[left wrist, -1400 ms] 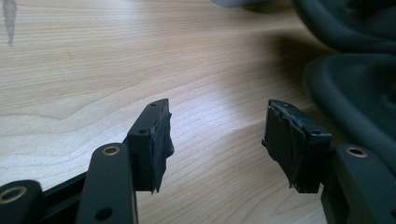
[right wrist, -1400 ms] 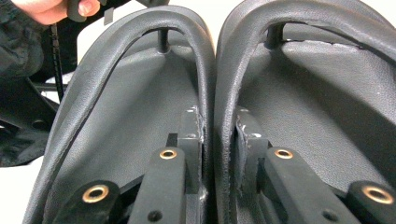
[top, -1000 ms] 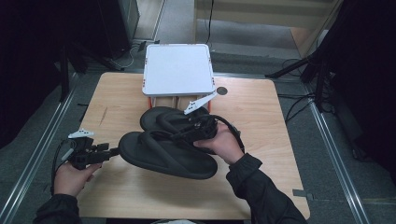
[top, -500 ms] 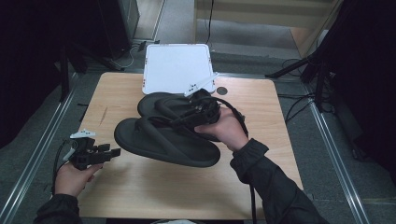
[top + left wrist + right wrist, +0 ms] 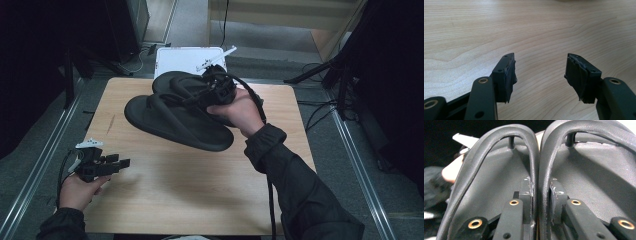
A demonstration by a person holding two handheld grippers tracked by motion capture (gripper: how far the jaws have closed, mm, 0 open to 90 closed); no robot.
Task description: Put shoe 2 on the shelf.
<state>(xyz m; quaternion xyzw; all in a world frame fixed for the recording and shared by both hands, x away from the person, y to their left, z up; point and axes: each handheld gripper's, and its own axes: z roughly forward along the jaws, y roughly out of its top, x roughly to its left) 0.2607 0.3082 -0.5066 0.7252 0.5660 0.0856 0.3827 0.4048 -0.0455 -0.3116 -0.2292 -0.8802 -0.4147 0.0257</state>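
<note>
From the high view, the right hand-held gripper [image 5: 212,90] holds 2 black sandals [image 5: 175,112] side by side above the far half of the tabletop [image 5: 165,185], clear of the wood. Just past the far edge of the tabletop sits a white box [image 5: 182,57], partly covered by the sandals. The left hand-held gripper [image 5: 117,163] hovers low over the near left corner, well apart from the sandals, jaws pointing toward the middle.

In the left gripper view, the left hand-held gripper [image 5: 540,72] stands spread wide, with bare wood grain between the 2 pads [image 5: 510,75] and nothing touching them.

In the right gripper view, the right hand-held gripper [image 5: 541,197] is pinching the 2 inner straps [image 5: 539,170], 1 from each sandal, pressed together between its jaws. Each sandal's toe post rises at the top, and the grey footbeds spread to both sides.
</note>
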